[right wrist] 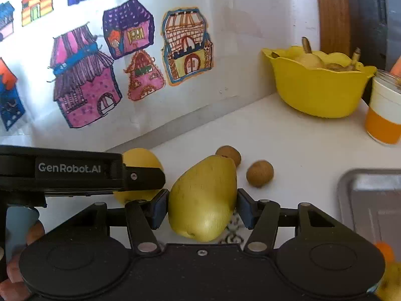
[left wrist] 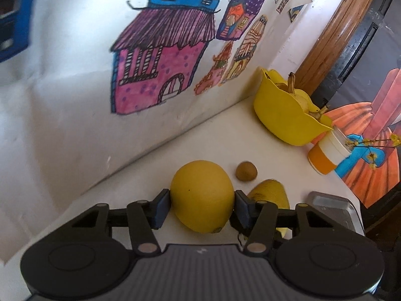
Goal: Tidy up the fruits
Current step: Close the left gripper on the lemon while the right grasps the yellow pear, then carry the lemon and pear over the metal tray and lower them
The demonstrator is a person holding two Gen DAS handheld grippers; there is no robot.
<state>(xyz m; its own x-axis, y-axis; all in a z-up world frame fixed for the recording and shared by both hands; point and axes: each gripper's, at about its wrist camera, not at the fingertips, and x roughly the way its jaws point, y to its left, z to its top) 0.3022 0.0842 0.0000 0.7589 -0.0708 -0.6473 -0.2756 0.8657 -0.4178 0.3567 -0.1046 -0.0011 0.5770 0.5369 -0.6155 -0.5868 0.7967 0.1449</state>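
My left gripper (left wrist: 202, 207) is shut on a round yellow lemon (left wrist: 202, 195), its blue pads against both sides. My right gripper (right wrist: 202, 207) is shut on a yellow-green pear (right wrist: 204, 198), pads on both sides. In the right wrist view the left gripper body (right wrist: 75, 171) reaches in from the left, with the lemon (right wrist: 140, 160) partly hidden behind it. The pear also shows in the left wrist view (left wrist: 272, 193), behind the right finger. A yellow scalloped bowl (left wrist: 283, 118) (right wrist: 315, 92) holding pears stands at the back right.
Small brown round fruits (right wrist: 259, 173) (right wrist: 228, 153) (left wrist: 246, 171) lie on the white table beyond the grippers. An orange-and-white cup (right wrist: 383, 115) (left wrist: 325, 156) stands beside the bowl. A metal tray (right wrist: 371, 200) (left wrist: 335, 208) lies at the right. A wall with house drawings (right wrist: 82, 80) stands behind.
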